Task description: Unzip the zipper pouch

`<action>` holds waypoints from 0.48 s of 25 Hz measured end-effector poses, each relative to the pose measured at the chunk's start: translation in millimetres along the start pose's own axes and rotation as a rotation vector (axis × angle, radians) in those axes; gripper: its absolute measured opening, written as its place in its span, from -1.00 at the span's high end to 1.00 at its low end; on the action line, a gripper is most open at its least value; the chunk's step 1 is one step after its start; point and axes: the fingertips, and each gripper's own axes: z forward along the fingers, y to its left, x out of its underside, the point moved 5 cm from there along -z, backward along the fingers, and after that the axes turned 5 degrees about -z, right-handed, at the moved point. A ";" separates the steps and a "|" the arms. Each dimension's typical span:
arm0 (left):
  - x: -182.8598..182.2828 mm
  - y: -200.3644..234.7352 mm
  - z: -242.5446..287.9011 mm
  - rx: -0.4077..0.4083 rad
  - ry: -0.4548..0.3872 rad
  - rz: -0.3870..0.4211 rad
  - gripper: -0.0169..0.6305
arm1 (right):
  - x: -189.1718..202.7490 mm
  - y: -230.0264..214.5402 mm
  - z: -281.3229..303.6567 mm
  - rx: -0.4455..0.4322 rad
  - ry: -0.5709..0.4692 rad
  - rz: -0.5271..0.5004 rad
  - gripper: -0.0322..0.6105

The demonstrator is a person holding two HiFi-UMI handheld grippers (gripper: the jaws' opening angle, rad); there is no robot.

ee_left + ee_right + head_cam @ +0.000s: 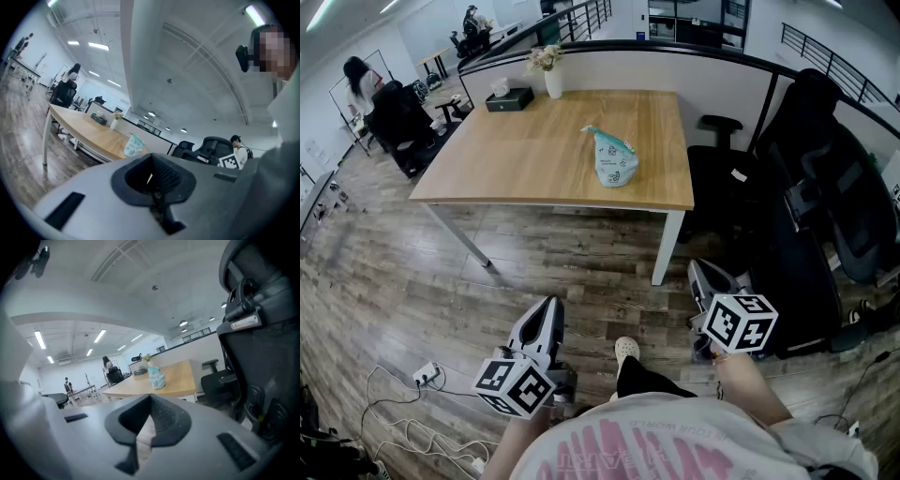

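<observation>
The zipper pouch (614,157), pale teal with print, stands on the wooden table (516,159) near its right side; it also shows far off in the left gripper view (133,146) and the right gripper view (156,377). Both grippers are held low over the floor, well short of the table. My left gripper (547,309) is shut with nothing in it, its jaws meeting (151,180). My right gripper (699,274) sits beside a black chair, jaws also shut and empty (149,417).
A dark tissue box (509,98) and a white vase of flowers (551,77) stand at the table's far edge. Black office chairs (825,197) crowd the right. Cables and a power strip (427,376) lie on the wood floor at lower left. A person (364,82) sits far left.
</observation>
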 end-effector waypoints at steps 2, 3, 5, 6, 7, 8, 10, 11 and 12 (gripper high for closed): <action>3.0 -1.4 2.5 -0.001 0.008 -0.005 0.94 | 1.1 -2.0 1.1 -0.003 0.008 -0.001 0.91; 4.6 -1.7 4.5 -0.001 0.012 -0.006 0.94 | 2.0 -3.6 2.0 -0.004 0.012 0.000 0.91; 7.7 -1.1 11.2 -0.001 0.021 -0.008 0.94 | 4.2 -8.8 5.8 -0.005 0.024 0.001 0.91; 8.7 0.1 15.9 -0.004 0.024 -0.010 0.94 | 5.5 -12.3 9.1 -0.005 0.033 0.000 0.91; 9.2 1.7 21.4 -0.010 0.025 -0.015 0.94 | 6.8 -16.1 13.5 -0.006 0.044 0.000 0.91; 9.4 3.5 27.7 -0.017 0.026 -0.022 0.94 | 7.7 -20.3 19.0 -0.007 0.057 -0.001 0.91; 9.5 7.1 42.7 -0.028 0.032 -0.034 0.94 | 6.5 -29.4 32.8 -0.007 0.078 -0.004 0.91; 9.1 8.5 51.6 -0.029 0.035 -0.041 0.94 | 3.3 -34.1 40.8 -0.008 0.085 -0.006 0.91; 7.8 9.4 61.3 -0.029 0.036 -0.047 0.94 | -1.8 -38.5 49.2 -0.012 0.087 -0.009 0.91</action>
